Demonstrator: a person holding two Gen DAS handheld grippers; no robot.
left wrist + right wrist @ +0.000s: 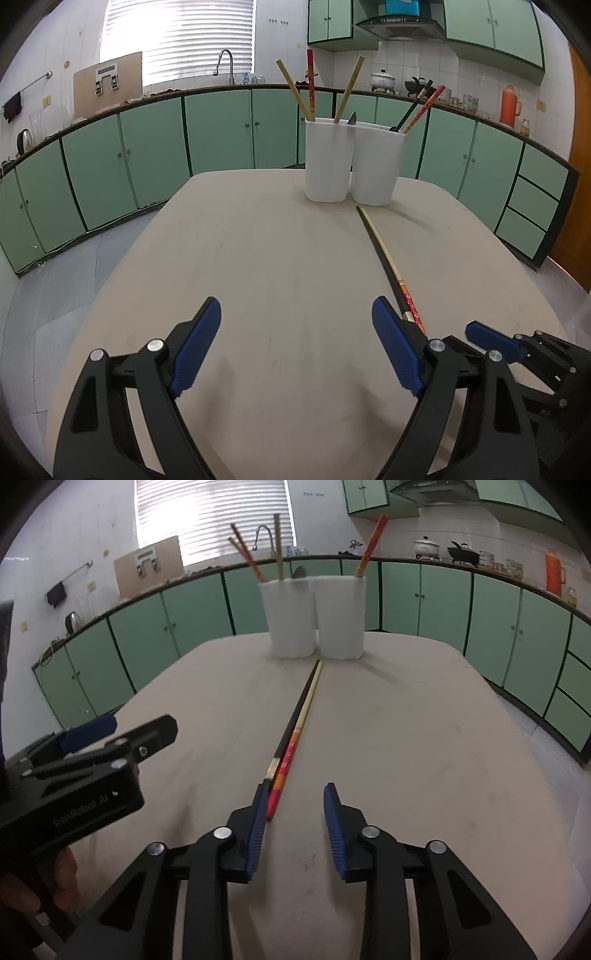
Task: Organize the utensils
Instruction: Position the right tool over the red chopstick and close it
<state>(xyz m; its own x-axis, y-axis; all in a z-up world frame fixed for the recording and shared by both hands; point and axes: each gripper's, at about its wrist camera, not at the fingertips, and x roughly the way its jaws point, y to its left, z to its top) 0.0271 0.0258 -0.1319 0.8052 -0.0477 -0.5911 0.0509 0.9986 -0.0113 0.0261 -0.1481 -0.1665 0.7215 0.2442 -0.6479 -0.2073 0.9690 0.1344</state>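
Note:
Two white holders stand side by side at the table's far end, the left holder (327, 162) (291, 618) and the right holder (376, 166) (341, 618), each with several chopsticks and a dark utensil standing in them. A black chopstick (380, 251) (291, 720) and a red-and-cream chopstick (400, 284) (301, 720) lie together on the table, pointing at the holders. My left gripper (295, 347) is open and empty, left of the pair. My right gripper (293, 830) is open, its jaws on either side of the pair's near ends.
The beige table (258, 258) (406, 738) has rounded edges with grey floor to the left. Green cabinets (221, 129) run along the back under a counter with a sink, pots and an orange thermos (509, 105). The left gripper's body (74, 786) is beside my right one.

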